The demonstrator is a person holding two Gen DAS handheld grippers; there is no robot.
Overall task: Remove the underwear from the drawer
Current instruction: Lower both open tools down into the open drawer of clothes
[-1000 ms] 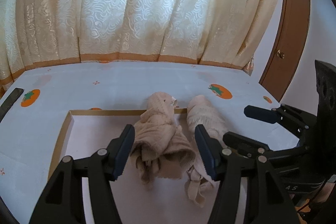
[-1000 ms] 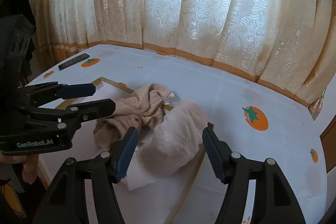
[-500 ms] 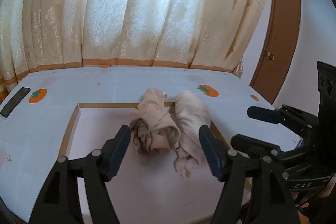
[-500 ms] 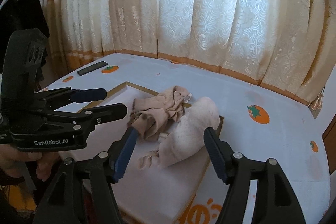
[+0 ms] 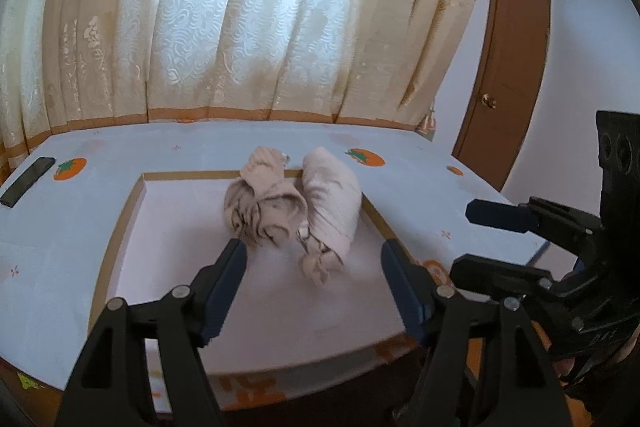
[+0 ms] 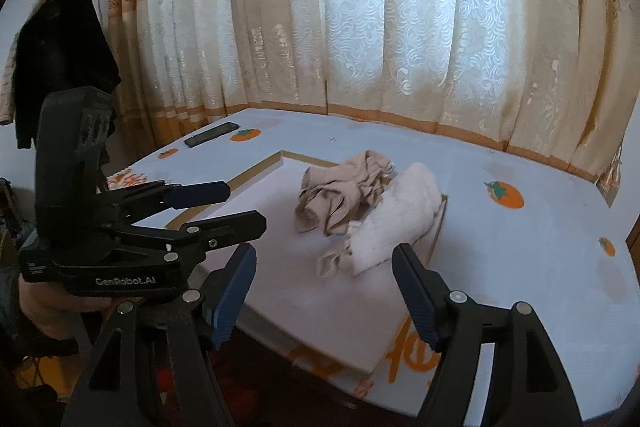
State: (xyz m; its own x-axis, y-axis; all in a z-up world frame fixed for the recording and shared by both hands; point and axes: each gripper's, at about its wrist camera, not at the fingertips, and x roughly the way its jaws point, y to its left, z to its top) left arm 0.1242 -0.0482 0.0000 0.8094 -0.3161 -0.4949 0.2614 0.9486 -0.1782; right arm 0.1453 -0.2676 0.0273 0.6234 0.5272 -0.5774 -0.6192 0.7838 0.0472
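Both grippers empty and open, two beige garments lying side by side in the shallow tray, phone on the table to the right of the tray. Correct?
Not quite: the phone lies to the left of the tray, as the left wrist view shows. The rest holds: left gripper and right gripper stand open and empty, and the two beige garments lie side by side in the tray.

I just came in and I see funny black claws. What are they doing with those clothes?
A person holds two grippers over a table. Two bundles of underwear, a beige one and a paler one, lie in a shallow drawer tray. The left gripper and right gripper are both open and hold nothing. Their jaws have just been opening, and both have backed away from the bundles.
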